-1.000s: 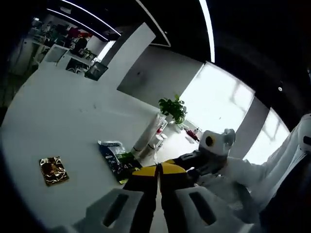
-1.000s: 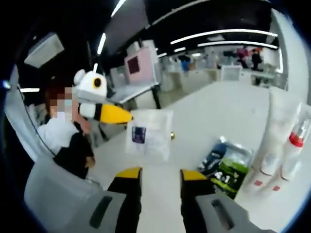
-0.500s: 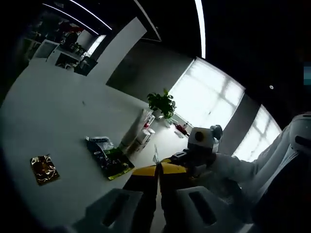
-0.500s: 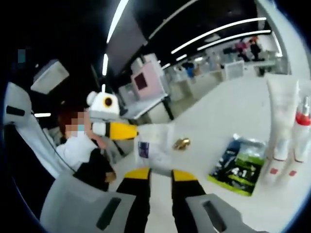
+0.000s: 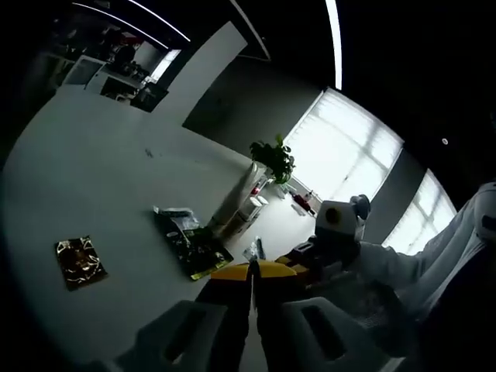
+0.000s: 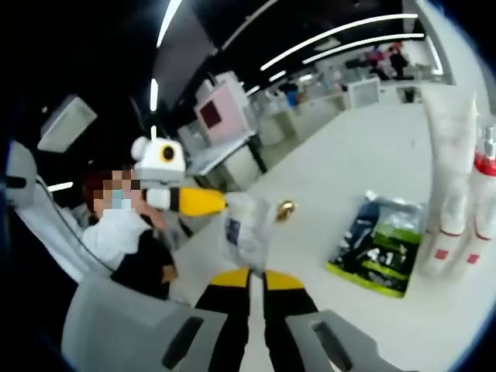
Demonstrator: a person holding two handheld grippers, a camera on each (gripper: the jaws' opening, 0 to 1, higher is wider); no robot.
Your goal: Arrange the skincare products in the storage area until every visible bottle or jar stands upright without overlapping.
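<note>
Closure is the change in the right gripper view: the right gripper [image 6: 256,277], whose jaws stood apart a second ago, is now nearly shut on a clear plastic sachet [image 6: 246,232], with the left gripper [image 6: 203,201] pinching the same sachet from the other side. In the left gripper view the left gripper [image 5: 252,269] has its jaws together throughout, the sachet [image 5: 253,249] just past its tips and the right gripper [image 5: 298,257] beside it. With both grippers busy on the sachet, I judge no bottle is being righted yet. Counted on the white bench [image 6: 349,170]: two white tubes [image 6: 452,155] and one red-capped bottle [image 6: 484,194], all upright at the right edge; one green-and-black pouch [image 6: 376,244] lying flat; one small gold packet [image 6: 285,208].
</note>
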